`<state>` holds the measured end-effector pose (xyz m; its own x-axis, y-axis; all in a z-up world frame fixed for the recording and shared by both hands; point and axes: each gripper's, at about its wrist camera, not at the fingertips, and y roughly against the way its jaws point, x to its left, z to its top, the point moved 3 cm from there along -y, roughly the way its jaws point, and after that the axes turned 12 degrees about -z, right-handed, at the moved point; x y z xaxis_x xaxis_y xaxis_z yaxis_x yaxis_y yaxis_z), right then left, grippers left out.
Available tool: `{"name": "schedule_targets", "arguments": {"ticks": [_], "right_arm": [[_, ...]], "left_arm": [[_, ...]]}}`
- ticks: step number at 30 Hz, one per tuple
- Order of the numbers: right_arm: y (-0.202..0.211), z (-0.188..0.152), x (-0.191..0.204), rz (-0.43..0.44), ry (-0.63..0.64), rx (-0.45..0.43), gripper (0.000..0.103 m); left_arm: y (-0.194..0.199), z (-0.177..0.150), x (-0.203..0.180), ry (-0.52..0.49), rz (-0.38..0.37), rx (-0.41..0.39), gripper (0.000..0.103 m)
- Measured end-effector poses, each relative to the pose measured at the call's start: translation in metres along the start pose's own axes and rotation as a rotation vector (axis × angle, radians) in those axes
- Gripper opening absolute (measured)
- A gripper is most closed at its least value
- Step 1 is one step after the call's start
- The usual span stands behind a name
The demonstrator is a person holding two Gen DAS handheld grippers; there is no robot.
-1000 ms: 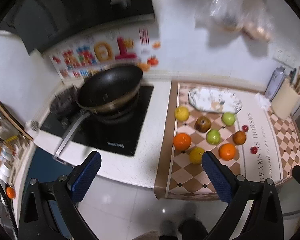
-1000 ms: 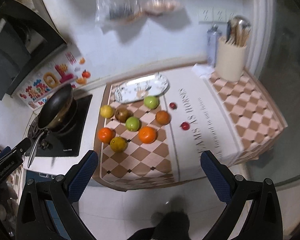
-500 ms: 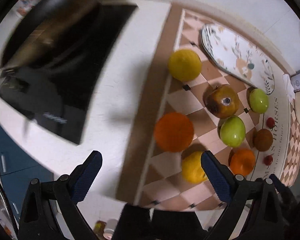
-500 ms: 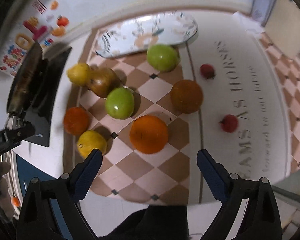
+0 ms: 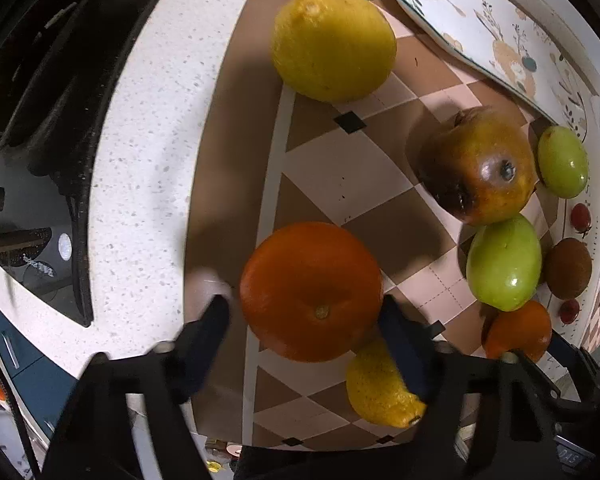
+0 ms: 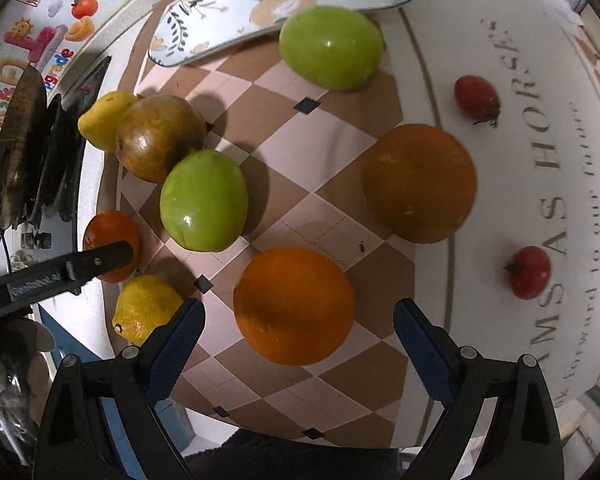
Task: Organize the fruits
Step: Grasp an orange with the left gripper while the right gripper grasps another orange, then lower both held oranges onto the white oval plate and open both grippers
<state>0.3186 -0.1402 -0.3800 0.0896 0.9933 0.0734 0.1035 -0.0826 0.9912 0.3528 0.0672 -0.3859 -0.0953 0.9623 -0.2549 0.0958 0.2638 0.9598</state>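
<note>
My left gripper [image 5: 306, 316] straddles an orange [image 5: 311, 291] on the checkered mat; its blue fingers [image 5: 216, 322] sit close on both sides, and contact is unclear. A lemon [image 5: 332, 46], a brownish apple [image 5: 476, 164] and a green apple [image 5: 504, 262] lie beyond. My right gripper [image 6: 296, 320] is open around a second orange [image 6: 294, 306], not touching it. Ahead of it lie a green apple [image 6: 204, 200], another green apple [image 6: 332, 46], a dull orange [image 6: 418, 184], a lemon [image 6: 146, 308] and a patterned plate [image 6: 260, 0].
Two small red fruits [image 6: 476, 96] [image 6: 528, 272] lie on the white part of the mat. A black stove with a pan [image 5: 32, 92] is at the left. The counter's front edge runs just below both grippers.
Both grippers have come down close to the mat. The left one now has the left orange between narrowed fingers; the right one has the middle orange between open fingers.
</note>
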Motion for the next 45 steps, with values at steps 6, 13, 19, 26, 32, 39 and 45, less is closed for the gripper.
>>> {"name": "schedule_targets", "arguments": {"ticks": [6,13,19,26,32,39,45], "right_arm": [[-0.012,-0.001,0.010,0.012,0.027,0.018,0.068],[-0.006,0.003,0.012,-0.004,0.062,-0.021,0.065],[0.048,0.019,0.007,0.086,0.052,-0.101,0.065],[0.103,0.108,0.001,0.106,0.066,-0.239,0.065],[0.079,0.205,-0.005,0.032,0.096,-0.215,0.065],[0.035,0.264,0.001,-0.025,0.133,-0.130,0.065],[0.015,0.280,-0.006,-0.037,0.152,-0.095,0.065]], "left_arm": [[-0.001,-0.005,-0.005,-0.031,0.033,-0.032,0.061],[0.023,-0.010,-0.029,-0.061,0.032,-0.082,0.060],[0.106,0.009,-0.062,-0.091,-0.091,-0.213,0.061],[0.135,0.111,-0.107,-0.113,-0.170,-0.268,0.061],[0.081,0.193,-0.126,-0.047,-0.188,-0.156,0.061],[0.029,0.238,-0.131,-0.019,-0.156,-0.040,0.061],[0.014,0.240,-0.126,-0.011,-0.136,0.011,0.061]]}}
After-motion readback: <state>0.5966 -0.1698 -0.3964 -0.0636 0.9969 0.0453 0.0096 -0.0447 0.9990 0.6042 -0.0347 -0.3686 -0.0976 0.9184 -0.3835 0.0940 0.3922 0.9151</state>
